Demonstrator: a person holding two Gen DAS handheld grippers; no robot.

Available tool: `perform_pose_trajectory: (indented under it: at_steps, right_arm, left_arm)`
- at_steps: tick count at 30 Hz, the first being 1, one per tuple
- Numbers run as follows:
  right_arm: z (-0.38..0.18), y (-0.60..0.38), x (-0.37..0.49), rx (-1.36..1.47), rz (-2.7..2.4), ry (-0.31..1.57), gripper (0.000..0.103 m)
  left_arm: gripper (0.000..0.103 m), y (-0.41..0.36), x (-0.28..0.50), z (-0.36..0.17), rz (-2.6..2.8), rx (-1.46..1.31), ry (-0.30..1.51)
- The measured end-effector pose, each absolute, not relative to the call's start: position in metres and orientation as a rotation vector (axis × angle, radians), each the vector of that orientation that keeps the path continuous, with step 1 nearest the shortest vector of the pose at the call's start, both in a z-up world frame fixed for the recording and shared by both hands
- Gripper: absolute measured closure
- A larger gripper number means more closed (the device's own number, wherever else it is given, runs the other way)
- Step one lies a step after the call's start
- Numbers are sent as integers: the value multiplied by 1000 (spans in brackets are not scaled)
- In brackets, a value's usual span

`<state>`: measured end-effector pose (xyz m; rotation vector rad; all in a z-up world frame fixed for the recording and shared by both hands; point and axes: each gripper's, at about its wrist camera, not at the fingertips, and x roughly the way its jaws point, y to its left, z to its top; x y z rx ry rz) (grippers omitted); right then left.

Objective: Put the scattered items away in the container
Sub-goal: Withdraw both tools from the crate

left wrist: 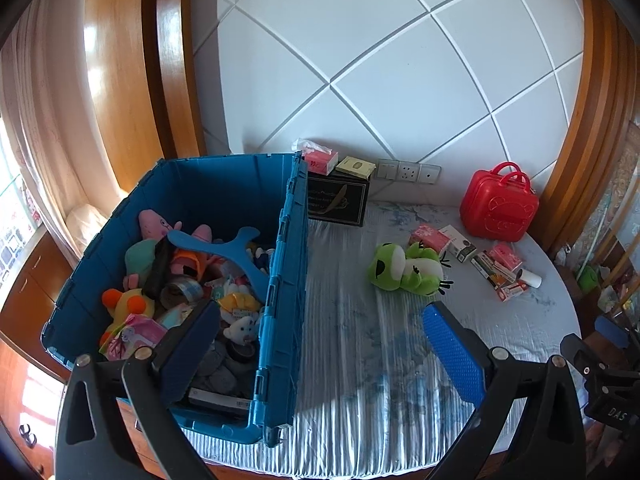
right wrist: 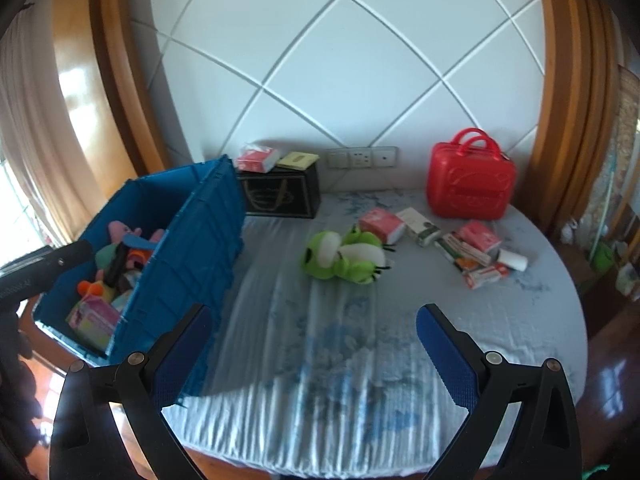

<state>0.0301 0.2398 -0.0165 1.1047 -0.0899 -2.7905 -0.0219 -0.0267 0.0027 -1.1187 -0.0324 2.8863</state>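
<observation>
A blue plastic crate (left wrist: pixel 286 280) (right wrist: pixel 200 248) stands at the table's left, holding several plush toys, a blue hanger (left wrist: pixel 236 256) and tape rolls. A green frog plush (left wrist: pixel 408 268) (right wrist: pixel 344 256) lies mid-table. Pink tissue packs (right wrist: pixel 380 226), small boxes (right wrist: pixel 476 258) and a white tube (right wrist: pixel 514 260) are scattered to its right. My left gripper (left wrist: pixel 320 344) is open over the crate's right wall, with nothing between its fingers. My right gripper (right wrist: pixel 312 344) is open and empty over the near tablecloth, short of the frog.
A red toy suitcase (left wrist: pixel 498 208) (right wrist: pixel 470 184) stands at the back right. A black box (left wrist: pixel 338 202) (right wrist: pixel 280 196) with a pink tissue pack and a yellow box on top sits against the white padded wall. The round table (right wrist: pixel 540 320) drops off at the right.
</observation>
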Motion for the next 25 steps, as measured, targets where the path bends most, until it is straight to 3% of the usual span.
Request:
perform_pose_trajectory:
  at_steps: [25]
  right_arm:
    - [-16, 262, 51, 1117, -2842, -86, 0]
  left_arm:
    - [0, 2, -8, 3, 2797, -1097, -36]
